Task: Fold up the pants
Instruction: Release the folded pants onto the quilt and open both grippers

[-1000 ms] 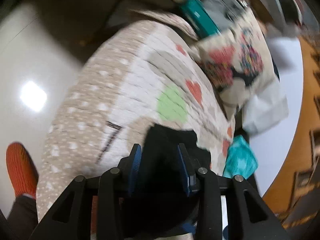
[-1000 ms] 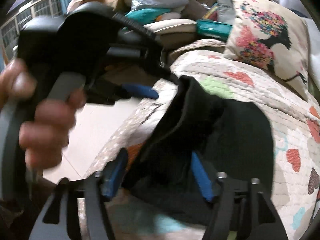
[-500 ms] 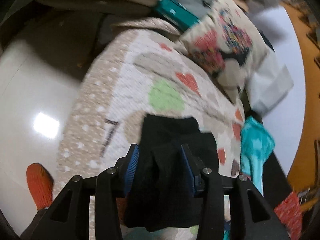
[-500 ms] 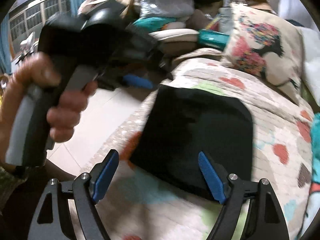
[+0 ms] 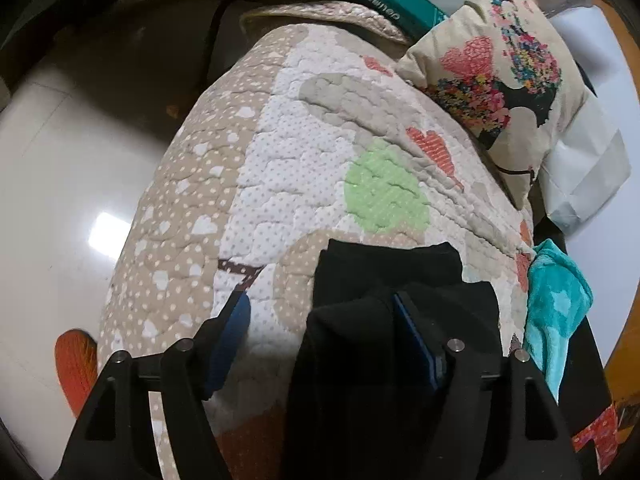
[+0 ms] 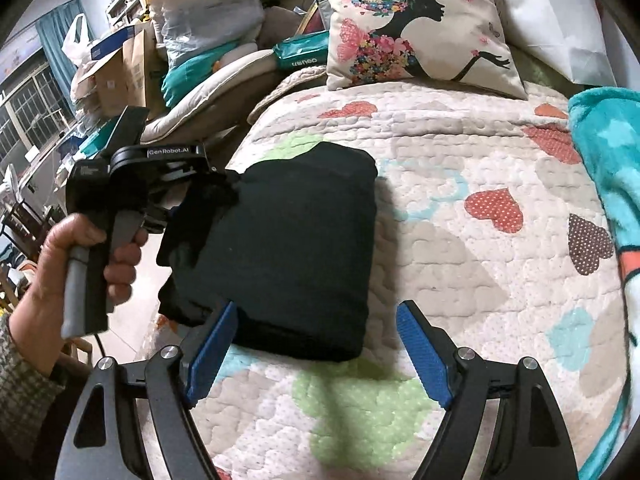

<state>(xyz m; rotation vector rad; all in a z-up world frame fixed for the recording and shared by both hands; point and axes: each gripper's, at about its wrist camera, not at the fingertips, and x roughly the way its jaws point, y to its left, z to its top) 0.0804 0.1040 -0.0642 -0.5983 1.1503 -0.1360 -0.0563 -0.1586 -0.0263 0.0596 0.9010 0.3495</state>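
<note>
A folded black fabric bundle, the pants [image 6: 288, 248], lies on a quilted beige bedspread with hearts and a green patch [image 6: 460, 240], toward the left edge of the bed.

In the right wrist view, the right claw [image 6: 316, 344] is released, its two blue-padded fingers [image 6: 424, 356] spread wide and holding nothing. It hovers over the near edge of the pants; the left pad sits at the bundle's near-left corner, while the right pad is over bare quilt, apart from the cloth.

At the left of that view, a bare hand [image 6: 76, 256] is wrapped around the grey grip of the black handheld device carrying the left claw [image 5: 320, 324], which points in at the pants' far-left corner. A bunched tuft of black cloth stands at its tip there.

In the left wrist view, the left claw's blue pads are apart. Black cloth rises between them and drapes over the right pad, partly hiding it; the left pad stands clear of the fabric. Whether anything is truly pinched cannot be told.

A cream square pillow printed with a flower-haired silhouette [image 6: 420, 24] rests at the far end of the bed. A fluffy teal blanket [image 6: 604, 160] lies along the right edge, cut off by the frame. A glossy pale floor [image 5: 60, 200] shows on the left.
</note>
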